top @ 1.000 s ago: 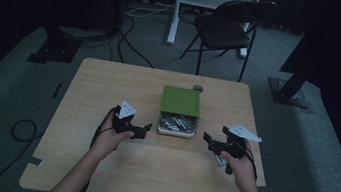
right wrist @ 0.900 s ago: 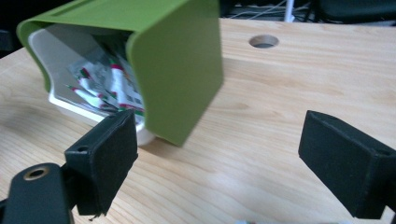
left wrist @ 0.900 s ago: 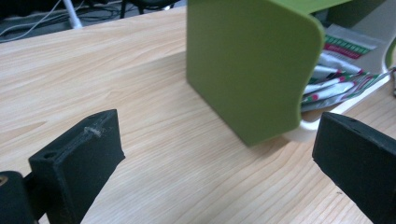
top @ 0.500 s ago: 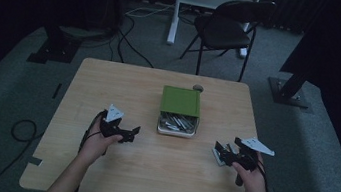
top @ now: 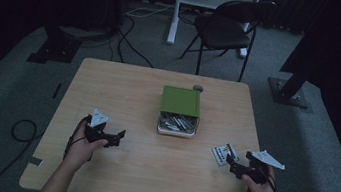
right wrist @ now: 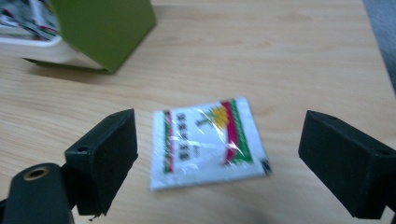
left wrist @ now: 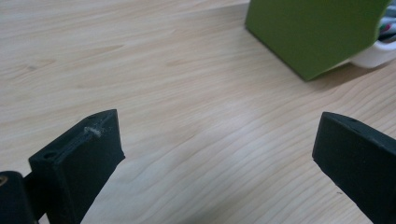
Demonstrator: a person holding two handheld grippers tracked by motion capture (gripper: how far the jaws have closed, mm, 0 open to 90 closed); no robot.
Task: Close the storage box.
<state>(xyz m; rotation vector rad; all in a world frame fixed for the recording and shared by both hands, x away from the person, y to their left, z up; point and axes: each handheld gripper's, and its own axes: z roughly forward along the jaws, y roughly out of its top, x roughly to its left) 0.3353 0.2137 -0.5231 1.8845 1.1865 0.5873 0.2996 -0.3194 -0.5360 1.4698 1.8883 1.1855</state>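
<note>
A green-lidded white box (top: 179,110) holding several packets sits mid-table; its green lid (left wrist: 317,32) fills the top right of the left gripper view and appears again as the box (right wrist: 100,28) at the upper left of the right gripper view. A white sachet with red and green print (right wrist: 208,142) lies flat on the table, and the same sachet (top: 221,152) rests just ahead of my right gripper (top: 231,165), which is open. My left gripper (top: 116,138) is open over bare wood at the table's left front, jaws pointing toward the box.
The wooden table (top: 124,84) has its right edge close to the right hand. A small round object (top: 198,88) lies behind the box. A dark chair (top: 228,28), cables (top: 131,40) and stand bases (top: 287,92) are on the floor beyond the table.
Both hands have drawn back toward the front edge, away from the box. The right gripper moved right and a sachet now lies on the table before it.
</note>
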